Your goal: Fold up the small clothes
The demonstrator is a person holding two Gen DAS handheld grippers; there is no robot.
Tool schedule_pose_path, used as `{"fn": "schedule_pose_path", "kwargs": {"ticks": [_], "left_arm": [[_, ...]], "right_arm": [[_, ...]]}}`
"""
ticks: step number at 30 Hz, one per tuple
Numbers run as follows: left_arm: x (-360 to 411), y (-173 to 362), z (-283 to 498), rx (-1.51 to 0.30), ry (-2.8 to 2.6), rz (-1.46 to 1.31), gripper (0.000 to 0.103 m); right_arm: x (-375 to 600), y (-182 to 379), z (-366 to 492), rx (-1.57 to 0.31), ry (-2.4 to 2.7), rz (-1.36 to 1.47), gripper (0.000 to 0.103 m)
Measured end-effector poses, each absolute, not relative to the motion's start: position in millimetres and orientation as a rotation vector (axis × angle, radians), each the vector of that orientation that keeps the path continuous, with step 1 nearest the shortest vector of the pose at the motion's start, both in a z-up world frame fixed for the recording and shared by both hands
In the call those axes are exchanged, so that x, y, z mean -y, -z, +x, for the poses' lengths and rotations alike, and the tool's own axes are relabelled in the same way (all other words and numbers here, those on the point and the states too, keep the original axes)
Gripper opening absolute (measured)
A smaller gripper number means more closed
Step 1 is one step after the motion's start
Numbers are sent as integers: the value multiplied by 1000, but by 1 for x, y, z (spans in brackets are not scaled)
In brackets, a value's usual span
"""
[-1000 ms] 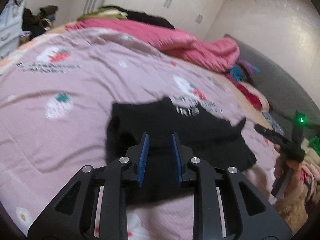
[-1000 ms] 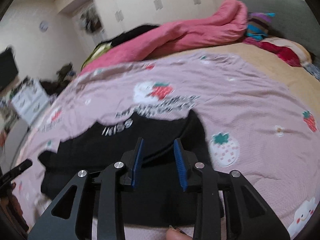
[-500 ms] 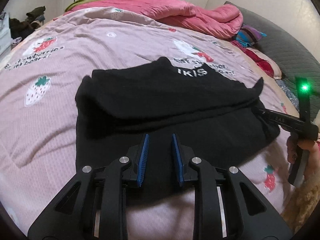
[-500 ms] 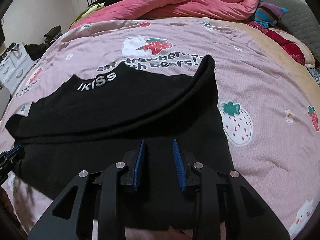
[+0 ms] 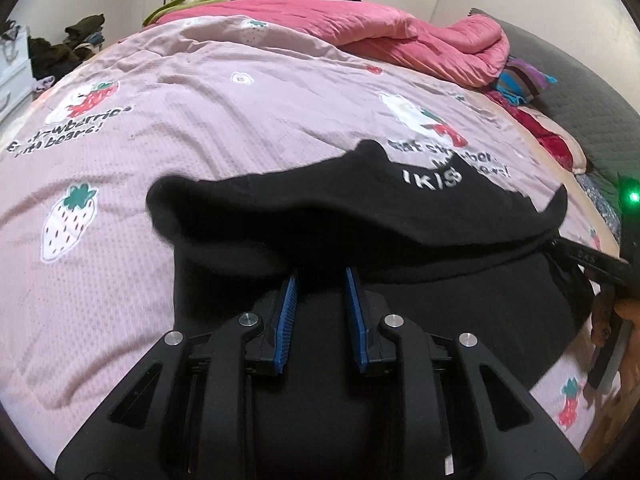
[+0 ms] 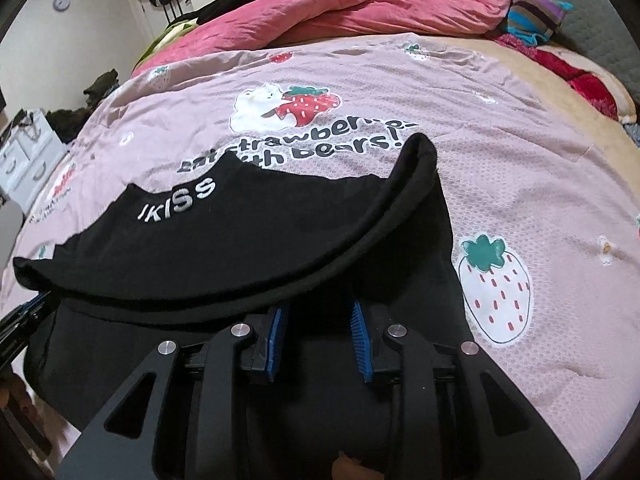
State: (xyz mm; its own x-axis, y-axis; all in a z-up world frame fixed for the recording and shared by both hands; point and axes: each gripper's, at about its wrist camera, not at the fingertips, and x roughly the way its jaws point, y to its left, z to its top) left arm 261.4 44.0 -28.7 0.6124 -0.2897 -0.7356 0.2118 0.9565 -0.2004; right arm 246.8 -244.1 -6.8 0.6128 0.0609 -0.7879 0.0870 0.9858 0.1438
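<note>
— Looking at the left wrist view first: where is the garment?

— A black garment (image 5: pixel 420 216) lies on the pink strawberry-print bedspread (image 5: pixel 240 120), filling the centre and lower right of the frame. Its far part is doubled back over the near part, so a rounded fold edge runs across the middle, with white "IKISS" lettering (image 5: pixel 432 178) facing up at right of centre.

— And the left gripper?

— The left gripper (image 5: pixel 322 276) sits at lower centre, its blue-padded fingers (image 5: pixel 286 320) parted, with black cloth lying flat beneath the gap. The fingertips reach right up to the fold edge; nothing is pinched between them.

— What about the other tool?

— In the right wrist view the right gripper (image 6: pixel 320 312) is at lower centre, jaws likewise apart. The tips of its blue fingers (image 6: pixel 362 344) are hidden under the overhanging fold of the garment (image 6: pixel 280 240). I cannot tell whether the pads touch the cloth, but they are not closed on it.

— Anything around?

— A pink quilt (image 6: pixel 360 4) is bunched along the top of that frame, a striped cushion (image 6: pixel 536 12) at the upper right, and a white drawer unit (image 6: pixel 24 160) at the left edge. The right gripper also appears at the right edge of the left wrist view, with a green light (image 5: pixel 633 197) on it.
</note>
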Motion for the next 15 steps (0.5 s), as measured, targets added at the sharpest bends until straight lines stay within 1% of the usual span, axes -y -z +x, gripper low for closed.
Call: {"fn": "schedule_pose_path", "kwargs": {"ticks": [3, 8, 13, 15], "left_arm": [[-50, 24, 267, -849, 281, -122, 23], [-69, 9, 274, -799, 253, -165, 23], [-95, 4, 280, -798, 210, -225, 27], [-102, 7, 284, -817, 200, -250, 34]], "right_arm": [[249, 3, 250, -902, 19, 188, 28], [258, -5, 259, -866, 51, 192, 28], [276, -12, 258, -837, 90, 218, 29], [284, -14, 257, -829, 111, 217, 37]]}}
